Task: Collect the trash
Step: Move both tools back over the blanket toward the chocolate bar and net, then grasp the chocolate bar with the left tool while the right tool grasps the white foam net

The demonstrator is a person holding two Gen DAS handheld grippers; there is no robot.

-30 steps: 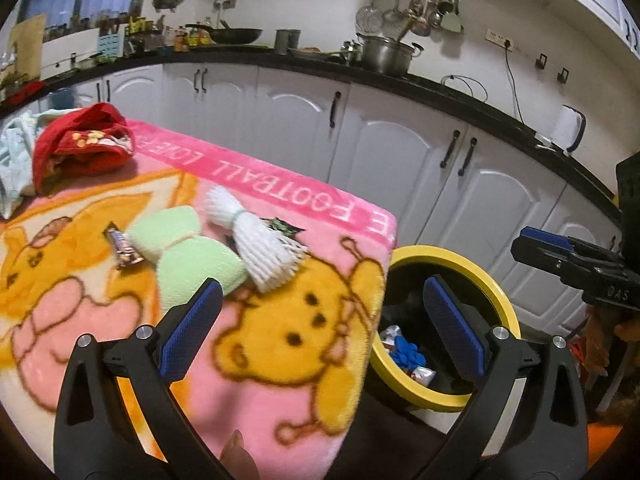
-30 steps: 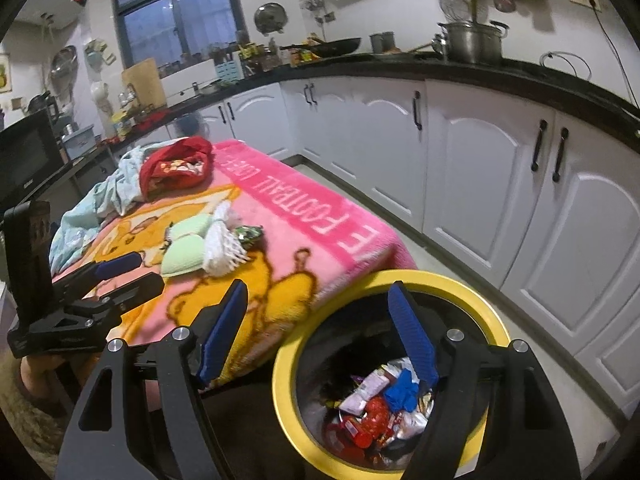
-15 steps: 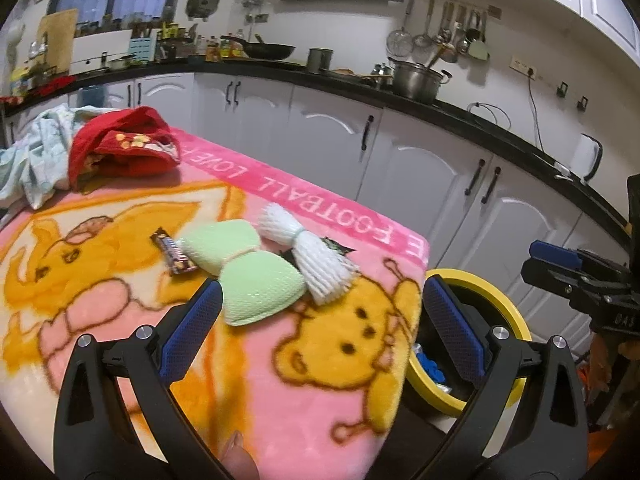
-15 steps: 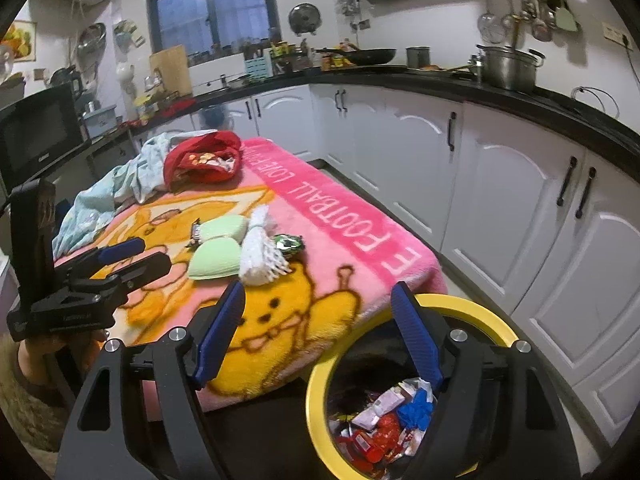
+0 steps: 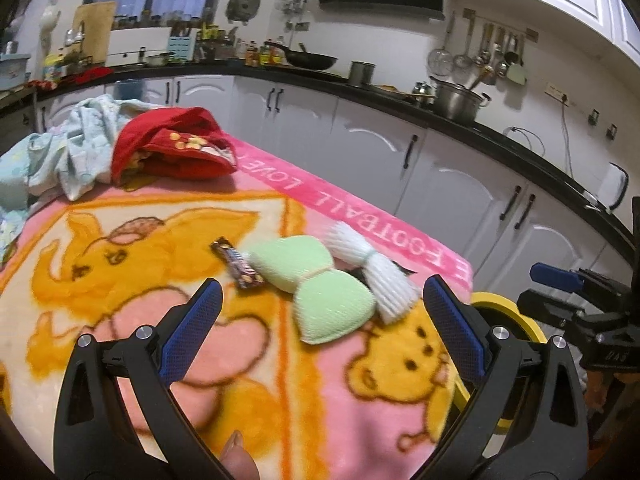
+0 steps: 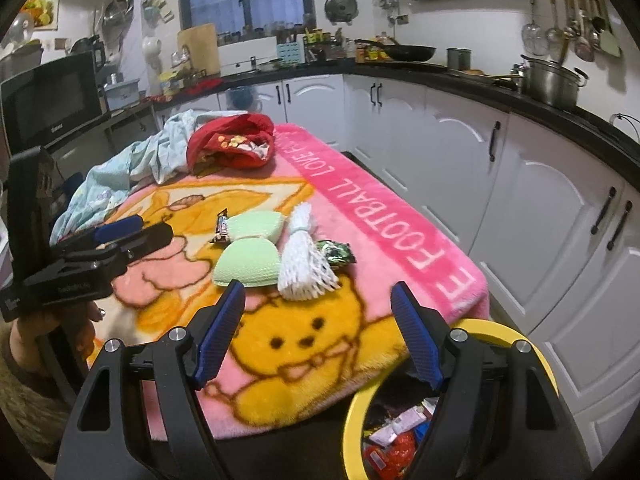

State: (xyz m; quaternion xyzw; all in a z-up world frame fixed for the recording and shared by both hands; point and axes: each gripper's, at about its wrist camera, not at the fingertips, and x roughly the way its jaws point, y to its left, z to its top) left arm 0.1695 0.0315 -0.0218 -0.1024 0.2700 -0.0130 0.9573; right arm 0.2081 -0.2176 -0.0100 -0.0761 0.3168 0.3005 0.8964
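On the blanket-covered table [image 6: 404, 216], two foam fruit nets [image 6: 248, 252] [image 6: 306, 260] lie side by side near the edge that faces the cabinets [image 6: 540, 200]. A snack bar wrapper [image 6: 221, 227] touches the net farther from that edge; a crumpled foil wrapper [image 6: 338, 253] lies against the other, on its cabinet side. At the far end sit a folded garment [image 6: 232, 142] and a heap of cloth [image 6: 120, 176]. A trash bin [image 6: 472, 330] holding wrappers stands on the floor below the near corner.
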